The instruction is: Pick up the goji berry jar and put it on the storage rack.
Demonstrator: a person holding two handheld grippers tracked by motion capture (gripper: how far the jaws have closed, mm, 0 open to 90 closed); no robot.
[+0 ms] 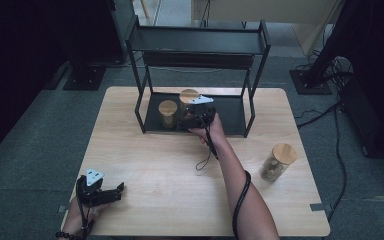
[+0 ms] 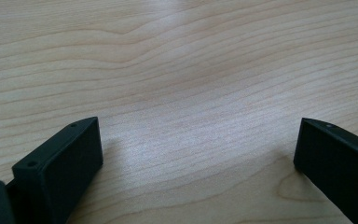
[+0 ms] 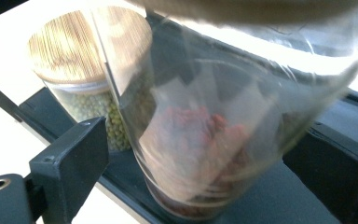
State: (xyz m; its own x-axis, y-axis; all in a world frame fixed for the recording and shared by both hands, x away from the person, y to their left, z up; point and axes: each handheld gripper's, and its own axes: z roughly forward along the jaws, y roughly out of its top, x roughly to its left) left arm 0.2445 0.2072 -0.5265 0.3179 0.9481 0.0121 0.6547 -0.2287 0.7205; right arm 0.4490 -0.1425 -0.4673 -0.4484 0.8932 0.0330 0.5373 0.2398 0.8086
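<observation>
The clear glass jar with red dried berries [image 3: 200, 140] stands between the two black jaws of the right gripper [image 3: 205, 163]. It is a round, see-through cylinder; red-brown berries and pale flakes fill its lower part, and its light wooden lid [image 1: 188, 94] shows from above, just beyond the gripper. The jar's base rests on the black bottom shelf [image 1: 230, 112] of the black metal two-tier rack [image 1: 198, 40]. The right gripper's jaws stand wide, one on each side of the glass, and whether their pads touch the wall I cannot tell; the jar looks tilted and blurred in the right gripper view.

Just beside this jar, on the gripper's left, stands a second clear glass jar with green beans and a bamboo lid [image 3: 86, 70], on the same shelf.

A third clear glass jar with brown contents and a wooden lid [image 1: 278, 162] sits on the light wooden table [image 1: 170, 165], well apart to the right gripper's right. That makes three jars, one rack, one table.

The left gripper [image 1: 100, 192] rests near the table's near left corner, well apart from all jars, with its jaws spread wide over bare wood and nothing between them.
</observation>
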